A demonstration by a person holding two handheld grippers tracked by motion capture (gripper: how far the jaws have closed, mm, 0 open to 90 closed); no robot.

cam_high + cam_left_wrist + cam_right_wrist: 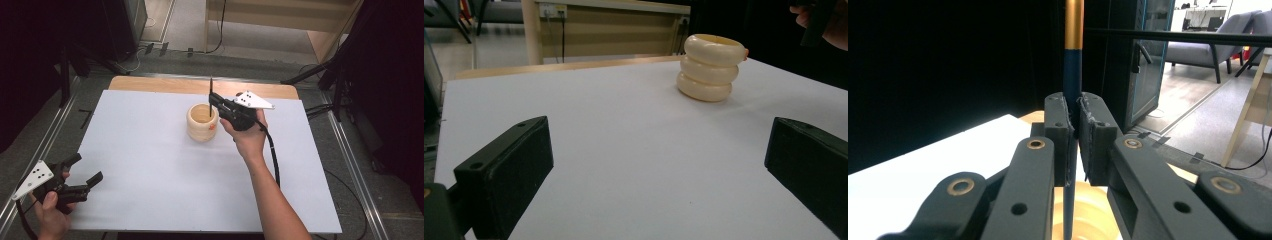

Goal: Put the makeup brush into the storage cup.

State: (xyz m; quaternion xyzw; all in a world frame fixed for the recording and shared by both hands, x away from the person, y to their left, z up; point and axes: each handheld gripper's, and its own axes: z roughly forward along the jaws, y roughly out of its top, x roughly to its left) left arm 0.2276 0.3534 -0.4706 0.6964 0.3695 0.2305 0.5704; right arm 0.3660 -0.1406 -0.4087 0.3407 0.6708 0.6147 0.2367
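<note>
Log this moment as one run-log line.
right gripper: shut on pen, upright over holder | left gripper: open, holding nothing, near table corner | pen tip inside holder mouth

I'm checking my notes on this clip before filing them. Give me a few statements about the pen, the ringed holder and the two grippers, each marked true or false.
1. The right gripper is shut on a dark pen held upright. True.
2. The pen lies flat on the white table. False: it stands upright in the jaws, its lower end over the opening of the cream holder.
3. The left gripper has its jaws open with nothing between them. True.
4. The holder has tipped onto its side. False: it stands upright, shaped like three stacked rings.
5. The left gripper touches the holder. False: it is well apart from it, near the table's front left corner.
</note>
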